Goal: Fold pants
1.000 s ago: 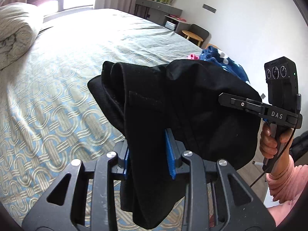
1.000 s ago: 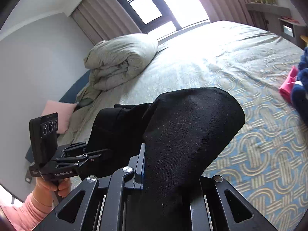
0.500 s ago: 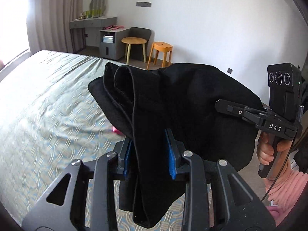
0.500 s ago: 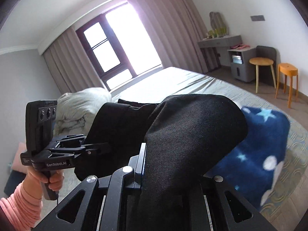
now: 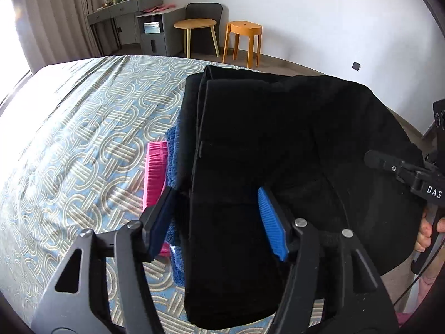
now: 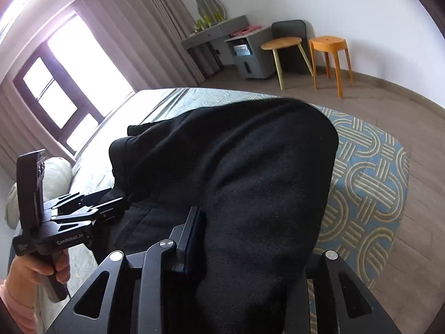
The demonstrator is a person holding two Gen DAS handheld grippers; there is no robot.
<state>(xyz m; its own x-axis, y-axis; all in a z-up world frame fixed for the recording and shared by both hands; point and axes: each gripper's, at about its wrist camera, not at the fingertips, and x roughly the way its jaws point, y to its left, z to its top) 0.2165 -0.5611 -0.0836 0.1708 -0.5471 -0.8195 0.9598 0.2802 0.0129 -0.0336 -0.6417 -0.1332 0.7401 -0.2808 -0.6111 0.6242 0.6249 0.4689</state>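
The folded black pants (image 5: pixel 278 144) hang between both grippers above the corner of the bed. My left gripper (image 5: pixel 217 214) has its blue-padded jaws spread wider than before, with the thick fold of the pants still between them. My right gripper (image 6: pixel 250 239) has the other end of the pants (image 6: pixel 236 172) between its jaws; the cloth hides its right finger. The right gripper shows at the right edge of the left wrist view (image 5: pixel 400 172), and the left gripper at the left of the right wrist view (image 6: pixel 83 208).
The bed (image 5: pixel 83 139) has a blue and beige patterned cover. A folded pink garment (image 5: pixel 154 169) and a blue one (image 5: pixel 172 144) lie under the pants. An orange stool (image 5: pixel 242 41), a round side table (image 5: pixel 198 34), a chair and a grey desk stand by the wall.
Both grippers swung with the pants from over the bed's middle to its corner, over the pink and blue garments. The left jaws have spread wider around the fold.
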